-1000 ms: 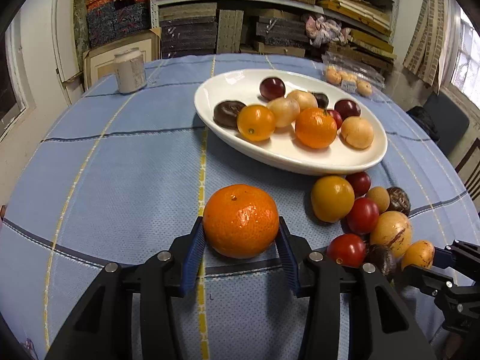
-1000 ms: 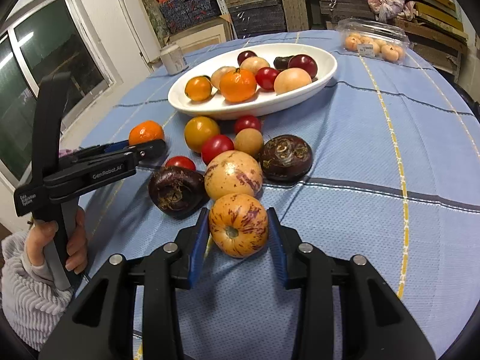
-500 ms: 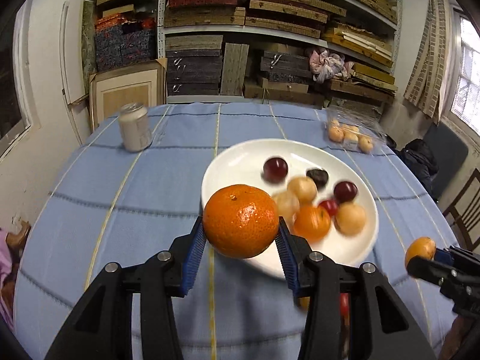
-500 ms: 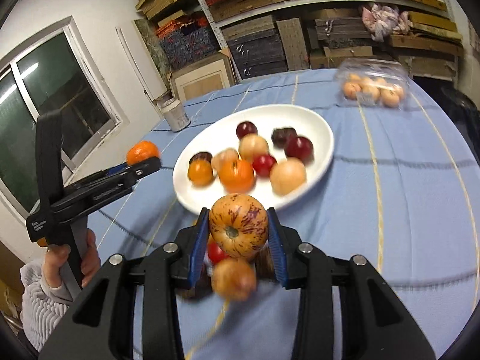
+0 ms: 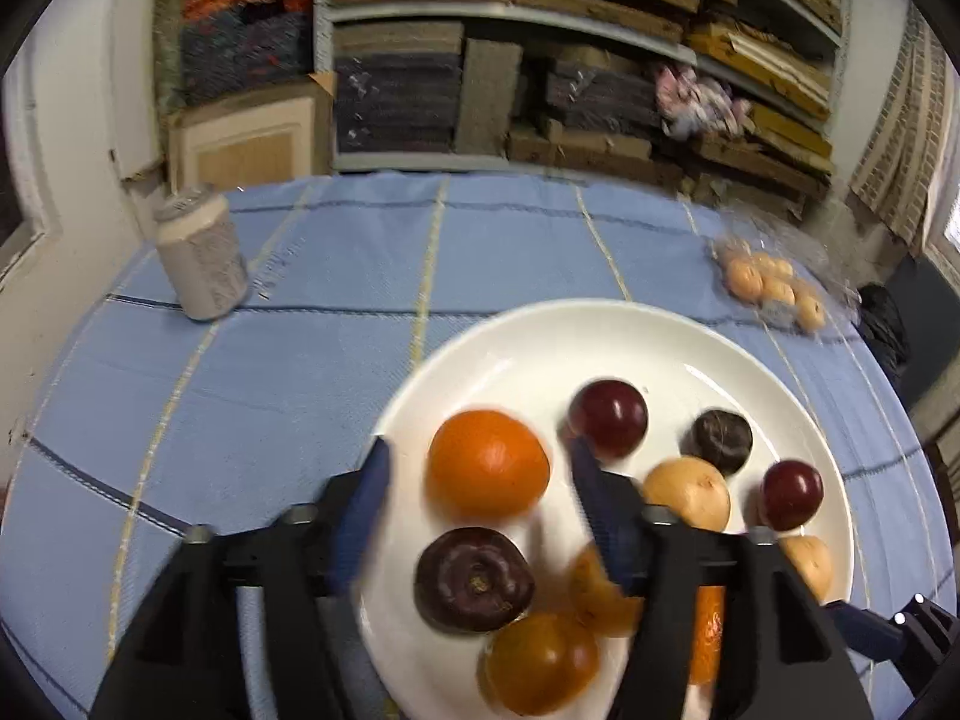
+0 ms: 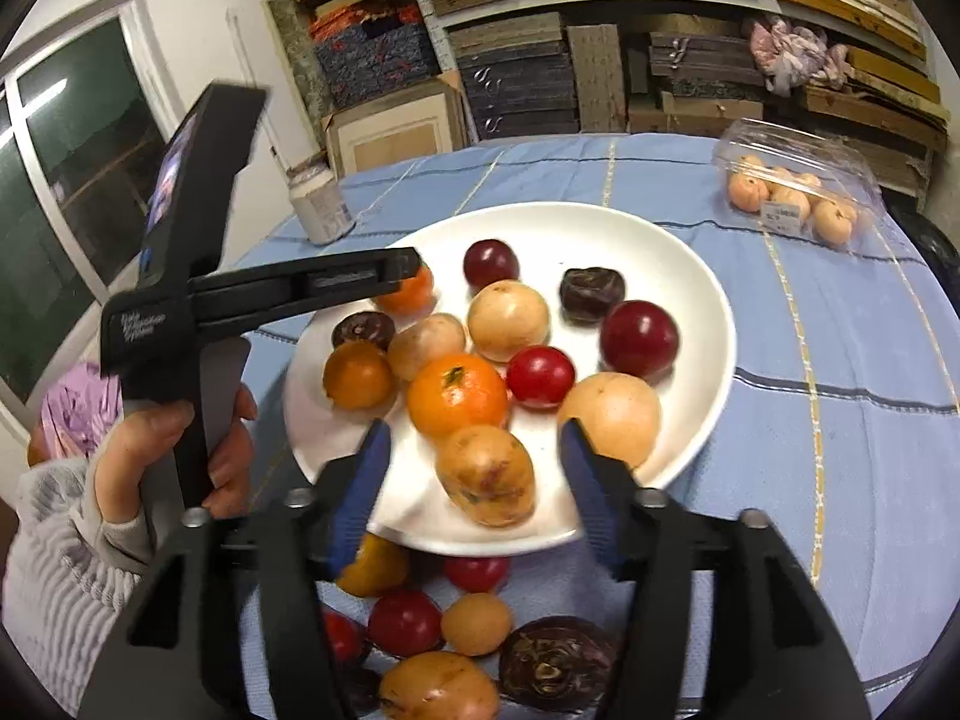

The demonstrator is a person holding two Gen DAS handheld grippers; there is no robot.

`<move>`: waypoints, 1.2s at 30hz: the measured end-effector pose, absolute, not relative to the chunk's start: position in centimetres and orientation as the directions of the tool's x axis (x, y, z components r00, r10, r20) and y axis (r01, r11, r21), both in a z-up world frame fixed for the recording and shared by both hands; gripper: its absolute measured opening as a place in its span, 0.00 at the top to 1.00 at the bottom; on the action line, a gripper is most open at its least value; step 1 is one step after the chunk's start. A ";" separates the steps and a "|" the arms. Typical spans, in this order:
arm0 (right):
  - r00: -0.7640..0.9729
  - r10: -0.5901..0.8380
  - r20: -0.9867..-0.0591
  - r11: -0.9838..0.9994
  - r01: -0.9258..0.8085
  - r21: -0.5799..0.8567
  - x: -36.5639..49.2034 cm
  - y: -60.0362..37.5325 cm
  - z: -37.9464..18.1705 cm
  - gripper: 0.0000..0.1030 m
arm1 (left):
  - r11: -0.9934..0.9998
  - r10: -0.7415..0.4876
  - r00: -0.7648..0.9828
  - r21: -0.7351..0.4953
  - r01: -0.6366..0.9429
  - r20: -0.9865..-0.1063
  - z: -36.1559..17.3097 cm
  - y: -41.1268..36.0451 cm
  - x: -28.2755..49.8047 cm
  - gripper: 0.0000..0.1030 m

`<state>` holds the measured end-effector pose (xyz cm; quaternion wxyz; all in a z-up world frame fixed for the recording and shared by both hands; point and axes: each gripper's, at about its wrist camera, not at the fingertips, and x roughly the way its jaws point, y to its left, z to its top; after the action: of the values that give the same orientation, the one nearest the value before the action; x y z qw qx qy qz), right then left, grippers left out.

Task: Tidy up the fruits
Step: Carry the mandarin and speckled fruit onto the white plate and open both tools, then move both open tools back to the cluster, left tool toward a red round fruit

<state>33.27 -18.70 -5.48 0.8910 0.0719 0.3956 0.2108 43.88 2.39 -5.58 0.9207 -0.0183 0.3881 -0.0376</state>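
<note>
Release over the plate: my left gripper has just been opening, jaws clear of the orange between them; my right gripper likewise frees the speckled fruit, so both join the fruit there.

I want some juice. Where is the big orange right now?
In the left wrist view, the big orange is on the white plate, near its left edge, between the open fingers, beside a dark red plum.

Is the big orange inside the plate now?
Yes. The orange sits over the white plate, free between the left gripper pads.
</note>
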 end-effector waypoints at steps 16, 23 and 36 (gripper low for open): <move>0.752 0.422 -0.507 0.840 -0.115 0.530 25.6 -29.3 -4.2 0.11 | 0.990 -0.139 0.720 -0.098 0.099 -0.680 -5.7 3.8 26.4 0.12; 0.759 0.422 -0.497 0.804 -0.060 0.591 23.9 -31.6 -5.3 0.10 | 0.974 -0.153 0.747 0.029 0.224 -0.646 -6.4 -0.7 22.0 0.06; 0.746 0.425 -0.512 0.816 -0.071 0.574 24.3 -30.8 -5.4 0.10 | 0.971 -0.023 0.733 0.160 0.179 -0.680 -8.6 -0.7 22.7 0.03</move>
<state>24.32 -30.78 -5.36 0.8945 0.2700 0.3282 0.1387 22.65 -0.71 -8.58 0.9246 0.1077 0.3614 -0.0546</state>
